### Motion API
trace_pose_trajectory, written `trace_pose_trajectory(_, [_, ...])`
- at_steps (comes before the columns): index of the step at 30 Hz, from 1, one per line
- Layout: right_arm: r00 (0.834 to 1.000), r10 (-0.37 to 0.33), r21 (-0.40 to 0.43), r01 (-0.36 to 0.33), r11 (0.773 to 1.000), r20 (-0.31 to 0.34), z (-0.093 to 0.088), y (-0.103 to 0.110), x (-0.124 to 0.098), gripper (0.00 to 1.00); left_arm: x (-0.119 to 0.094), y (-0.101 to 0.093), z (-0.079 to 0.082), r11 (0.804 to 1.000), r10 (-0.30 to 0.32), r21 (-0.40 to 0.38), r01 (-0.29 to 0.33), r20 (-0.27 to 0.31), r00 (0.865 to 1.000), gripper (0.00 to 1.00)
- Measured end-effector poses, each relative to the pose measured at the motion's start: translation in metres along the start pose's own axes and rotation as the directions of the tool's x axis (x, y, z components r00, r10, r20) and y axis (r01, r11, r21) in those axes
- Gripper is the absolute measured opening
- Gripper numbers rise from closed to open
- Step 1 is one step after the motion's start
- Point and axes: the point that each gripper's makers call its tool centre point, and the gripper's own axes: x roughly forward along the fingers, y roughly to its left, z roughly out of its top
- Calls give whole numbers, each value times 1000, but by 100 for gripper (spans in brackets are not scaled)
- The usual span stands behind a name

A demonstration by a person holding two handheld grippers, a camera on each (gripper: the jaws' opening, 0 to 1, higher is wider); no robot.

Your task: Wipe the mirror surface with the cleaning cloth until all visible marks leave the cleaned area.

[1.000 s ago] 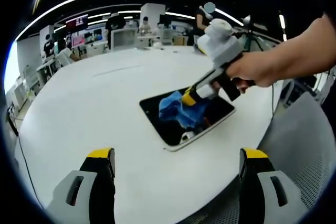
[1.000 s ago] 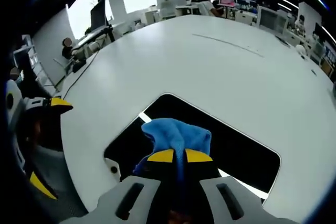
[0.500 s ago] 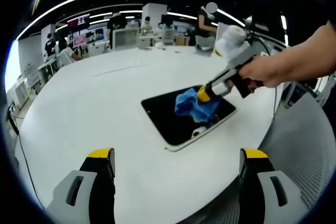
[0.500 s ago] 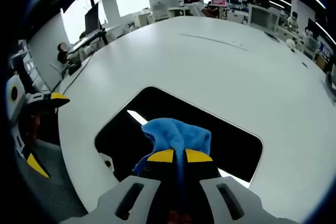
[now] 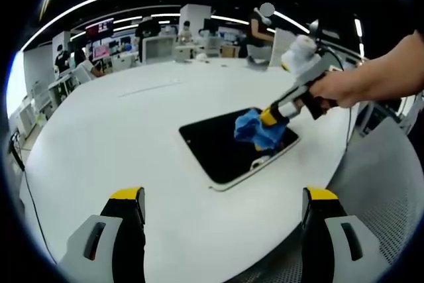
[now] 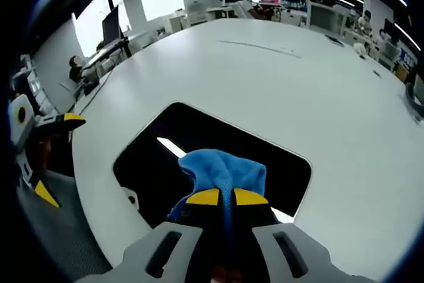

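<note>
A dark rectangular mirror [image 5: 222, 147] [image 6: 199, 144] lies flat on the white round table [image 5: 119, 137]. A blue cleaning cloth [image 5: 255, 129] [image 6: 222, 170] rests on the mirror's right end. My right gripper [image 6: 226, 197] [image 5: 271, 116] is shut on the cloth and presses it onto the glass, held by a person's hand [image 5: 344, 87]. My left gripper [image 5: 222, 197] hovers open over the table's near edge, short of the mirror, with nothing between its fingers. It also appears as the left gripper [image 6: 40, 164] at the table's rim.
The white table [image 6: 318, 91] stretches wide beyond the mirror. A grey perforated surface [image 5: 384, 190] lies past the table edge on the right. Desks, monitors and people [image 5: 99, 48] stand far in the background.
My right gripper has slid the cloth across the mirror toward its right end. The left gripper has stayed put.
</note>
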Motion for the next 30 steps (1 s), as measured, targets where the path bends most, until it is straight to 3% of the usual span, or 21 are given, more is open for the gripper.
trace_pose_trajectory(30, [998,-52,19,53,998,-26,-21,-36,-21,1,0,1,0,1000,7,3,-7,-1,1000,99])
